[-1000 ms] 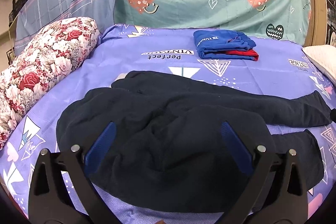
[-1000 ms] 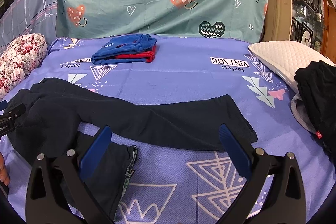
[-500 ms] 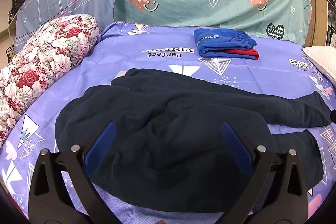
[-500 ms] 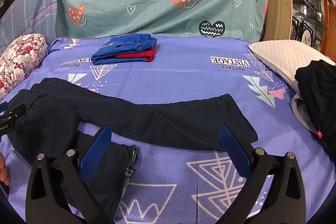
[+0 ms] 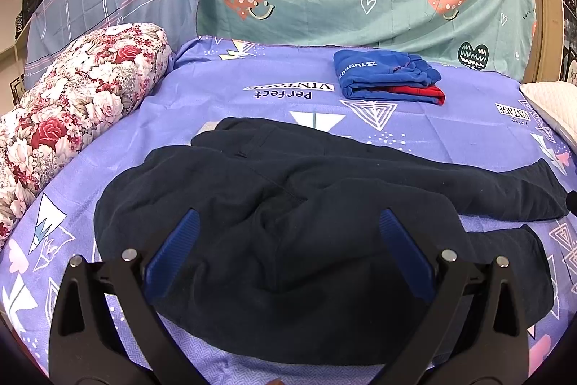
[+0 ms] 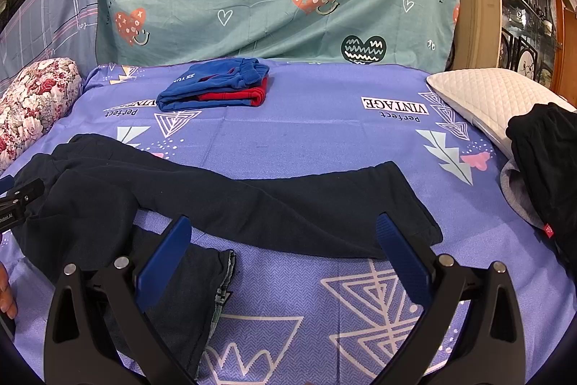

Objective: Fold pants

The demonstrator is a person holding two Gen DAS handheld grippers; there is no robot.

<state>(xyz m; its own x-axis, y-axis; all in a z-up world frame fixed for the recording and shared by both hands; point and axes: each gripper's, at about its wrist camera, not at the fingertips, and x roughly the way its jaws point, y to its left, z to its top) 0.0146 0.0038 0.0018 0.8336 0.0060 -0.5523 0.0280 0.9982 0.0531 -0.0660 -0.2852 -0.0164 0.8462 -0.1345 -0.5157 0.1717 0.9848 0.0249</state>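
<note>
Dark navy pants (image 5: pixel 288 204) lie crumpled on the purple printed bedsheet (image 5: pixel 223 107), waist at the left and legs running to the right. The left gripper (image 5: pixel 286 226) hovers open over the bunched waist and seat, nothing between its blue pads. In the right wrist view the far leg of the pants (image 6: pixel 306 208) stretches flat across the sheet, and the near leg's cuff (image 6: pixel 202 276) lies folded short below it. Above the gap between the two cuffs the right gripper (image 6: pixel 283 233) hangs open and empty. The left gripper's black tip (image 6: pixel 18 201) shows at the left edge.
A folded blue and red garment stack (image 5: pixel 389 78) (image 6: pixel 216 85) sits at the back of the bed. A floral bolster (image 5: pixel 72 100) lines the left side. A white quilted pillow (image 6: pixel 494 96) and a black garment pile (image 6: pixel 548 161) lie at the right. A hand (image 6: pixel 5 294) shows low left.
The left wrist view has shifted slightly, so the pants sit a little higher and nearer. The right gripper and the pants have barely moved.
</note>
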